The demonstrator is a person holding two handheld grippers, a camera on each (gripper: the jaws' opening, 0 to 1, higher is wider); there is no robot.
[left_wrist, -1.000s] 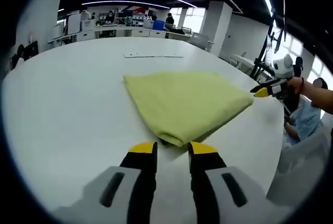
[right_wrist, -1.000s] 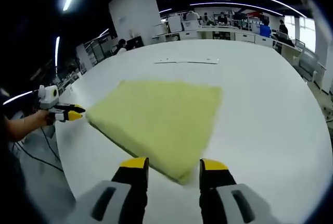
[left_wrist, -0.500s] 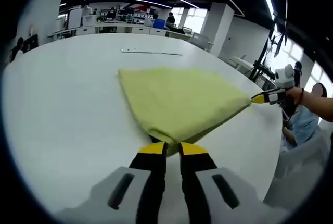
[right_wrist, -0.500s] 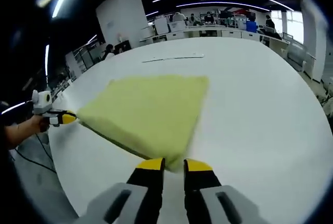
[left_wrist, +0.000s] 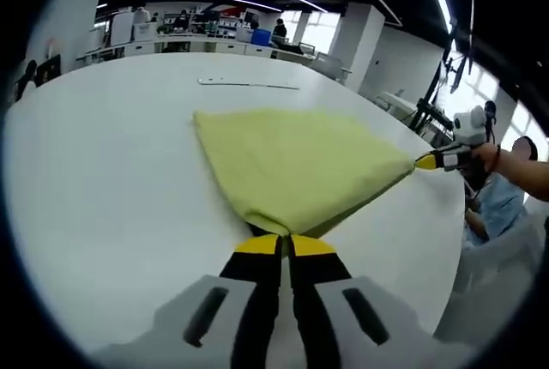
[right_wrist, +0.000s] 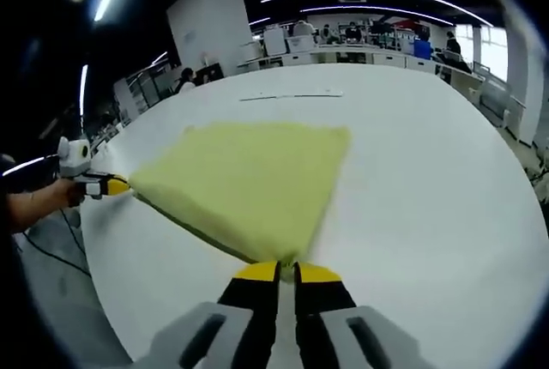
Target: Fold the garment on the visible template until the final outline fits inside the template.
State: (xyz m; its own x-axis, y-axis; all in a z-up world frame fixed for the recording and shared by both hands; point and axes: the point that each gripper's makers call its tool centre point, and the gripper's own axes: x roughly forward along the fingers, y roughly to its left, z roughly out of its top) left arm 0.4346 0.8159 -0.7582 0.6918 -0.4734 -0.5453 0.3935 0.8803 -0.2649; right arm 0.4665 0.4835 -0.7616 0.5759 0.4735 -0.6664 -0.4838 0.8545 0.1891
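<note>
1. The left gripper reaches flat across the white table, its yellow-tipped jaws pressed together on the nearest corner of the yellow-green garment; in the right gripper view it comes in from the left, held by a hand, nipping the cloth's far-left corner
2. The right gripper lies just as low, its jaws pinching the corner directly ahead of it; seen from the left gripper view it enters from the right, held by a hand, clamped on the far-right corner
3. The garment is folded into a thick flat pad, fanning out ahead of each claw, with its pinched edge stretched taut between the two grippers
4. Beyond the cloth, well apart from it, a thin pale strip lies on the table
5. Further back stand desks and shelves with people at them, a white pillar, and long ceiling lights
</note>
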